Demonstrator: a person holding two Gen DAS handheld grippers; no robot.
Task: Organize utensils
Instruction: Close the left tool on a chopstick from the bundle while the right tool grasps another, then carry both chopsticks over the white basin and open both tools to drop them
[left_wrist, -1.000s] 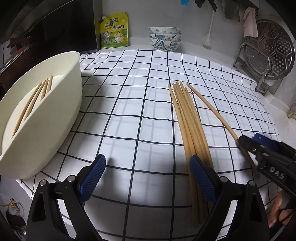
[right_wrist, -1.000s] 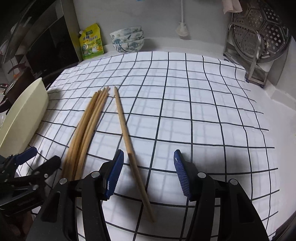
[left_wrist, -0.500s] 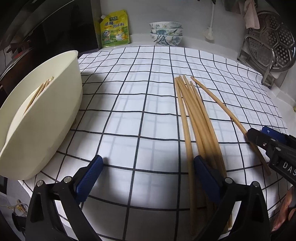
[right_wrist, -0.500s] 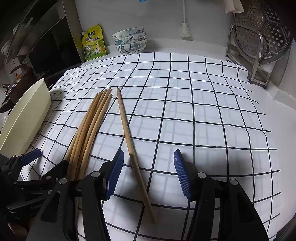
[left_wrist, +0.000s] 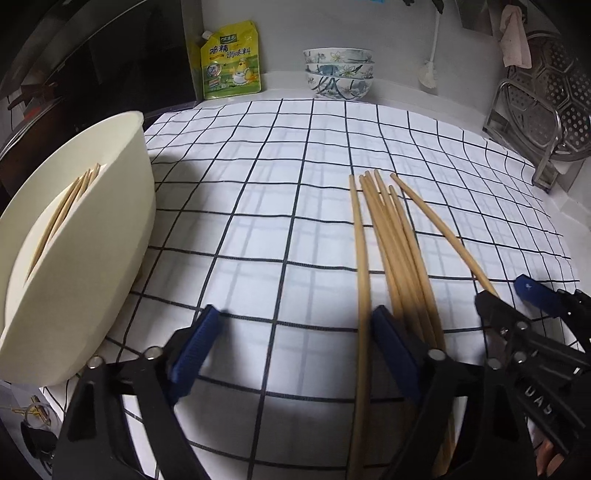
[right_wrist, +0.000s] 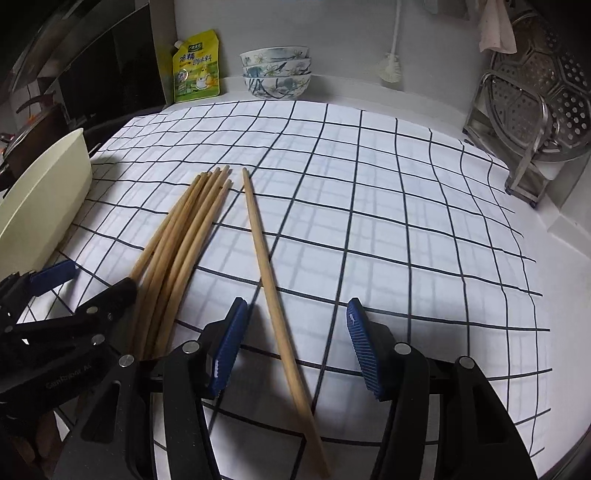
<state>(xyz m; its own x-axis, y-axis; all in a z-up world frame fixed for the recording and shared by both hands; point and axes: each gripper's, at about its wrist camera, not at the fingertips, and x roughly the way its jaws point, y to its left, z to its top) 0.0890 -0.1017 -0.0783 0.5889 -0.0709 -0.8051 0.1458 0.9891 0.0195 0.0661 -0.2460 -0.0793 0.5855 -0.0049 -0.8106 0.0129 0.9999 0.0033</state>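
Note:
Several wooden chopsticks (left_wrist: 395, 251) lie bundled on the checked cloth (left_wrist: 266, 206); they also show in the right wrist view (right_wrist: 184, 243). One chopstick (right_wrist: 273, 288) lies apart to their right, between the open jaws of my right gripper (right_wrist: 293, 350). My left gripper (left_wrist: 291, 343) is open and empty, with one bundle chopstick (left_wrist: 362, 280) inside its right finger. A cream oval tub (left_wrist: 74, 258) at the left holds several chopsticks (left_wrist: 64, 214).
A yellow seasoning pouch (left_wrist: 231, 61) and stacked patterned bowls (left_wrist: 338, 74) stand at the back wall. A metal rack with a steamer plate (left_wrist: 546, 110) stands at the right. A dark stove area lies left of the tub.
My left gripper has shifted right and closer to the bundle. My right gripper has lowered slightly over the single chopstick. Nothing was grasped.

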